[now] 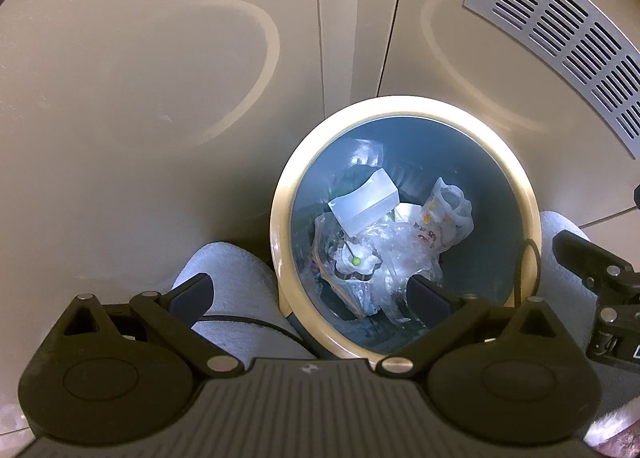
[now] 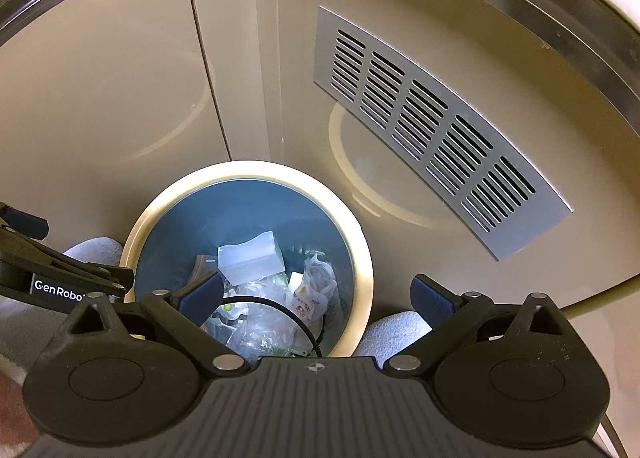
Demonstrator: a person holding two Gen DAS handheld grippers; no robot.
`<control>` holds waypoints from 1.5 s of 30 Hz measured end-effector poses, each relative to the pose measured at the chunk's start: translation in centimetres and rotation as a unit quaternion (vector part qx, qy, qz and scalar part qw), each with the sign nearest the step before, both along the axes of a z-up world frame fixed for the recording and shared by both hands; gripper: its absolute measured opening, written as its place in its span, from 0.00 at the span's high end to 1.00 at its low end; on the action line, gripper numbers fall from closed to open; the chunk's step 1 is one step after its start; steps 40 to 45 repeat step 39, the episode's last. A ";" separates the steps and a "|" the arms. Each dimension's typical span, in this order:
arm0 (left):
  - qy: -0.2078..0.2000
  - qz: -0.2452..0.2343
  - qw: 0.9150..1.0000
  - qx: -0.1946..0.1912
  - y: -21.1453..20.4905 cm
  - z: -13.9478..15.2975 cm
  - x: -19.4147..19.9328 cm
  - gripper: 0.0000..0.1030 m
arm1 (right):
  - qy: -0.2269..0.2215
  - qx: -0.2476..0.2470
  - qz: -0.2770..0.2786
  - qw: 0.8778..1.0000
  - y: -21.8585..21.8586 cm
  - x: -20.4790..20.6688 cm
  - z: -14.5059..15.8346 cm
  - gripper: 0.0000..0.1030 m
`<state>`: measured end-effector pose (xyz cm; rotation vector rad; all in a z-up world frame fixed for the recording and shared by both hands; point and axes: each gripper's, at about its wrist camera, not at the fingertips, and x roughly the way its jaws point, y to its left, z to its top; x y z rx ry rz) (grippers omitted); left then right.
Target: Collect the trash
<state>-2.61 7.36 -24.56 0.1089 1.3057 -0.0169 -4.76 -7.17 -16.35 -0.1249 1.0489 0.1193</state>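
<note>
A round trash bin [image 1: 404, 105] with a cream rim and blue-grey inside stands on the floor against beige cabinet doors. It holds a clear plastic box [image 1: 364, 202], a printed white bag [image 1: 442, 223], crumpled clear plastic [image 1: 392, 254] and a small green ball [image 1: 355, 259]. The bin also shows in the right wrist view [image 2: 248, 173], with the box [image 2: 252, 256] and bag [image 2: 314, 290]. My left gripper [image 1: 310, 296] is open and empty above the bin's near left rim. My right gripper [image 2: 316, 292] is open and empty above the bin's near right rim.
Beige cabinet doors [image 1: 160, 77] stand behind the bin, with a metal vent grille [image 2: 436, 125] to the right. Two light grey slippers [image 1: 236, 290] [image 2: 400, 328] flank the bin. A black cable [image 2: 288, 314] hangs over the bin. The other gripper's body [image 2: 44, 270] is at left.
</note>
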 end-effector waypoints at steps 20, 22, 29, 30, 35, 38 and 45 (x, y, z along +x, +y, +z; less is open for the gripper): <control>-0.001 0.000 1.000 0.002 0.1 0.1 0.0 0.00 | 0.001 0.001 0.000 1.000 0.0 0.0 0.1 0.03; -0.001 0.000 1.000 0.002 0.1 0.1 0.0 0.00 | 0.001 0.000 0.000 1.000 0.0 0.0 0.1 0.03; -0.004 0.000 1.000 0.004 0.1 0.3 0.0 0.00 | 0.001 0.001 -0.001 1.000 0.0 0.0 0.2 0.03; -0.004 0.000 1.000 0.004 0.1 0.3 0.0 0.00 | 0.001 0.001 -0.001 1.000 0.0 0.0 0.2 0.03; -0.004 0.002 1.000 0.004 0.3 0.4 0.1 0.00 | 0.001 0.000 0.001 1.000 0.1 0.1 0.2 0.03; -0.006 0.006 1.000 0.003 0.4 0.4 0.0 0.00 | -0.001 0.000 0.002 1.000 0.0 0.1 0.2 0.03; -0.007 0.006 1.000 0.002 0.4 0.5 0.0 0.00 | -0.002 0.001 0.003 1.000 0.0 0.1 0.3 0.03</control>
